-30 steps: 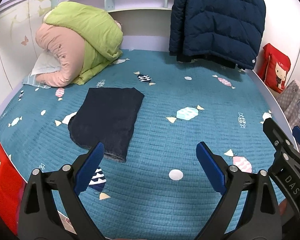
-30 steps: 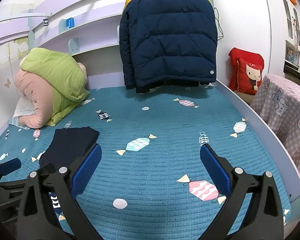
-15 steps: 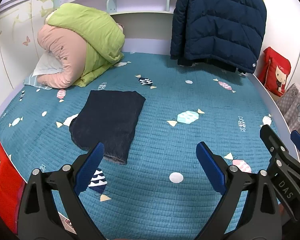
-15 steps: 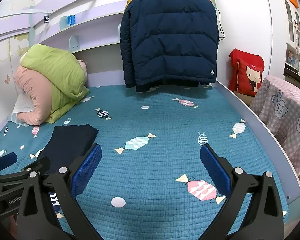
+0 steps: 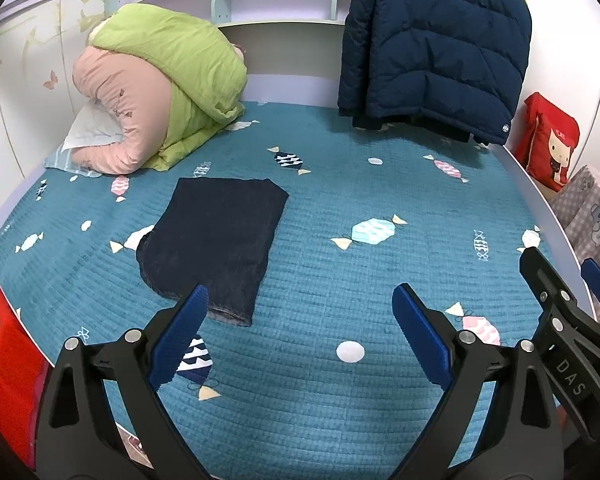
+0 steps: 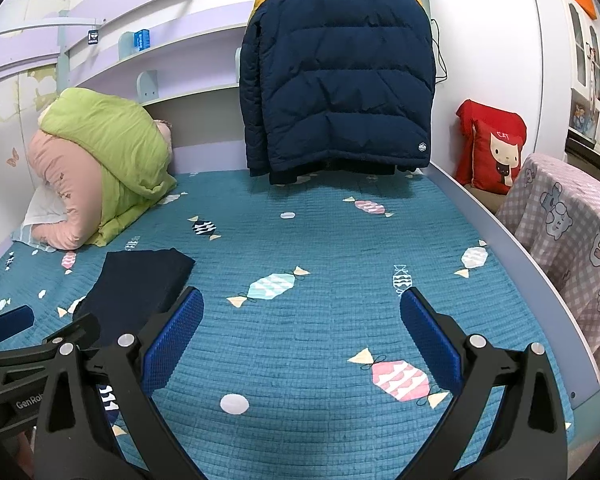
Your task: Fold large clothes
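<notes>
A dark navy garment (image 5: 216, 236) lies folded into a flat rectangle on the teal bedspread (image 5: 340, 272), left of the middle. In the right wrist view the same folded garment (image 6: 140, 284) shows at the lower left. My left gripper (image 5: 300, 332) hovers open above the near part of the bed, its left finger just in front of the garment's near edge, holding nothing. My right gripper (image 6: 300, 332) is open and empty too, to the right of the garment. The right gripper's fingers (image 5: 560, 304) show at the left wrist view's right edge.
A green and pink rolled duvet (image 5: 156, 96) with a white pillow sits at the bed's far left. A navy and yellow puffer jacket (image 6: 336, 80) hangs at the head of the bed. A red cushion (image 6: 496, 152) and a checked blanket (image 6: 572, 232) lie beyond the right rail.
Both grippers have drawn back and risen slightly from the bed, so the folded garment sits a little farther away. Both stay open and empty.
</notes>
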`<state>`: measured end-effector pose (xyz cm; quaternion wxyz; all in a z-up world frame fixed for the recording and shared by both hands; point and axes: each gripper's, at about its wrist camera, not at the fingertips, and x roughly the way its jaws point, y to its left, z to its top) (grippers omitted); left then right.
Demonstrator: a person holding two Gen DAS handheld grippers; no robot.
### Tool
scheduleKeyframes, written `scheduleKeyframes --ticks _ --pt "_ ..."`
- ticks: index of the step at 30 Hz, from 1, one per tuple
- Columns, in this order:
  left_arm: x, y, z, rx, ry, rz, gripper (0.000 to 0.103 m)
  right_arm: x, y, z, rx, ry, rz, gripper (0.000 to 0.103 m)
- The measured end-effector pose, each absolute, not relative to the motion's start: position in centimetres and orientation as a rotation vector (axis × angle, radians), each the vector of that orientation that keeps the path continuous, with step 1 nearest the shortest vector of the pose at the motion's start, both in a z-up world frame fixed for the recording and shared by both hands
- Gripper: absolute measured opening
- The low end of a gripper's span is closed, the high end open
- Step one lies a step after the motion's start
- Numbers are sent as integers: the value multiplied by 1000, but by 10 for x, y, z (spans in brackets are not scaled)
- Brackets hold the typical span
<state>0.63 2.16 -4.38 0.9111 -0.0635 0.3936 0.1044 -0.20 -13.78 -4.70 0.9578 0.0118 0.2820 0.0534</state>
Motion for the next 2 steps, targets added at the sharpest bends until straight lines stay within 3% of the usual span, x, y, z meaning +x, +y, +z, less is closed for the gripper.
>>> scheduleKeyframes --ticks 2 --pt "6 22 -44 -129 810 214 94 -2 -138 -47 23 572 106 95"
